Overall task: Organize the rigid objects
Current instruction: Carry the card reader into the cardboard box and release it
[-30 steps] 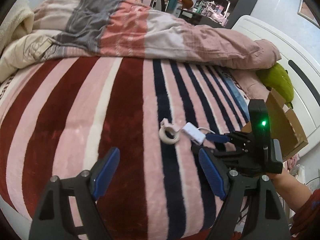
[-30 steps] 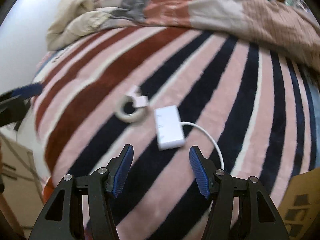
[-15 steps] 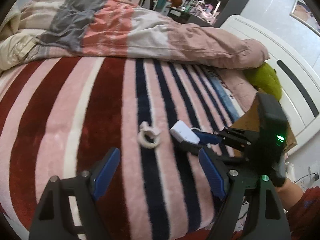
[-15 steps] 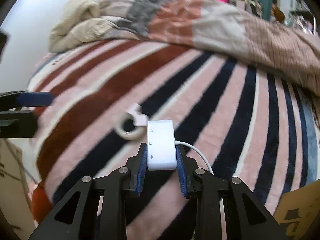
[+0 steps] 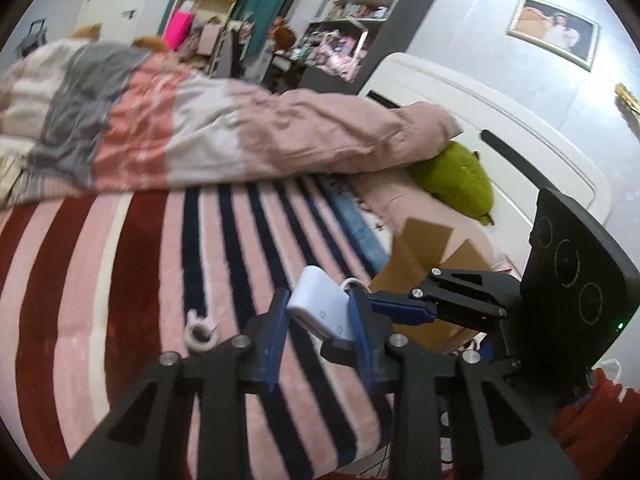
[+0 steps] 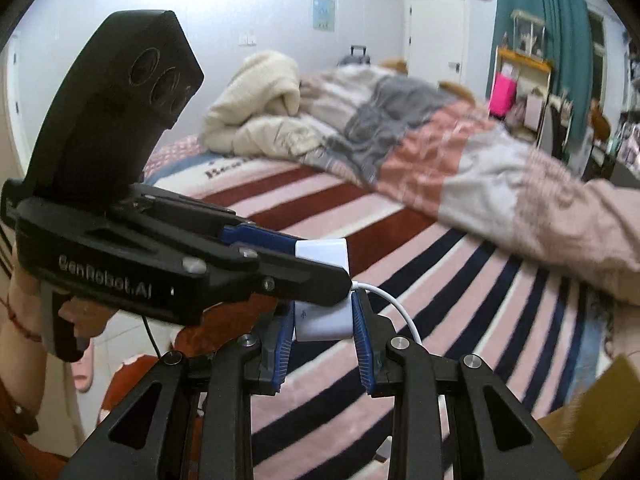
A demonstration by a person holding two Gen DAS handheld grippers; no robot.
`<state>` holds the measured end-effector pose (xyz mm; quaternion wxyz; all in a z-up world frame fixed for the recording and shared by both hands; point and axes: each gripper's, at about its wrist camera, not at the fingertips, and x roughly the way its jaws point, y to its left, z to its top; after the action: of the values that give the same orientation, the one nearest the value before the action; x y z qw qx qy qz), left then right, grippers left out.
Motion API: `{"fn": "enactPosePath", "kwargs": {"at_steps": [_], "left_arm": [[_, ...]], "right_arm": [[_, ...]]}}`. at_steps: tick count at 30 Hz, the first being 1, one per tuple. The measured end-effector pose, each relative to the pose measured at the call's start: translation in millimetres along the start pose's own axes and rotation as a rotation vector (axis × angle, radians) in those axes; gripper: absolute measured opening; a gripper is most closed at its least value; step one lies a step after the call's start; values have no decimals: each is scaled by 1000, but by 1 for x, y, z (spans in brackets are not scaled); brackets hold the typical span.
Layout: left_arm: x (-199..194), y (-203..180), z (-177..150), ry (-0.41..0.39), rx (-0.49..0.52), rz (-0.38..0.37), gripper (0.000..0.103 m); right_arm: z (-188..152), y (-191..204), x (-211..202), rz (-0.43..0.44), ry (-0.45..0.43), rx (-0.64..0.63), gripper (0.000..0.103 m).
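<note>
A white adapter (image 5: 320, 312) with a short white cable (image 6: 394, 304) is held in the air above the striped blanket. My left gripper (image 5: 318, 322) is shut on it from both sides. My right gripper (image 6: 322, 326) is also shut on the adapter (image 6: 324, 320), coming in from the right in the left wrist view. The two grippers meet at right angles around the adapter. A small white tape ring (image 5: 200, 334) with a clip lies on the blanket to the left of my left gripper.
A brown cardboard box (image 5: 424, 256) sits at the bed's right side behind the grippers. A green plush (image 5: 456, 178) lies by the white headboard (image 5: 520, 128). A crumpled duvet (image 5: 200, 128) covers the far half of the bed. The striped blanket (image 5: 120, 280) spreads to the left.
My right gripper lifted the adapter off the blanket. My left gripper moved in and closed on it too. The tape ring stayed on the blanket.
</note>
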<state>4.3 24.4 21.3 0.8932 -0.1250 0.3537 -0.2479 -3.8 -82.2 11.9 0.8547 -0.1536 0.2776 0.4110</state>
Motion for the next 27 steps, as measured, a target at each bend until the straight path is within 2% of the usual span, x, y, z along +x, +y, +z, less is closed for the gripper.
{"fn": "enactPosePath", "kwargs": {"at_steps": [7, 12, 19, 27], "left_arm": [[15, -64, 36, -10, 112, -26, 27], [53, -105, 49, 35, 154, -83, 27], [125, -145, 39, 167, 186, -99, 27], [180, -168, 25, 278, 201, -89, 27]], "right_arm": [[3, -25, -58, -105, -65, -13, 23], [-10, -56, -93, -177, -65, 23, 23], [-57, -106, -111, -245, 28, 111, 23], [-95, -146, -110, -238, 129, 225, 23]]}}
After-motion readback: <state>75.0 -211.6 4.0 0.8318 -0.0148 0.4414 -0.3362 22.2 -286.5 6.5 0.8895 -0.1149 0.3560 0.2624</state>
